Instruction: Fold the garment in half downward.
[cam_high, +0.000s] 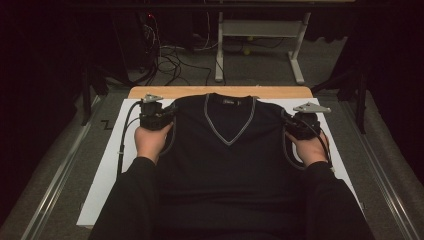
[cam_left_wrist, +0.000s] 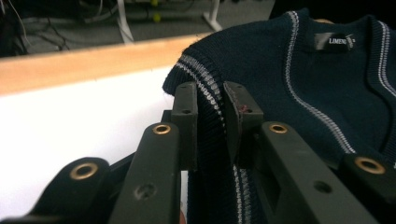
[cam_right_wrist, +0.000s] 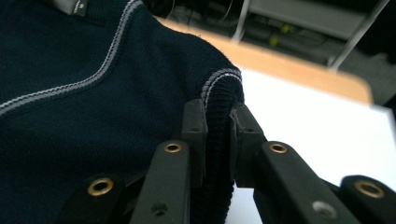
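On wooden table (cam_high: 280, 92): white sheet (cam_high: 107, 165) (dim room, grey floor (cam_high: 60, 145)).

Vest (cam_high: 225, 155) hem under the person's sleeves (cam_high: 132, 200), cut off below.

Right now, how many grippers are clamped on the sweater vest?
2. The left gripper pinches the ribbed armhole edge of the sweater vest at its left shoulder; the right gripper pinches the same trim at the right shoulder. Both edges sit squeezed between the jaws.
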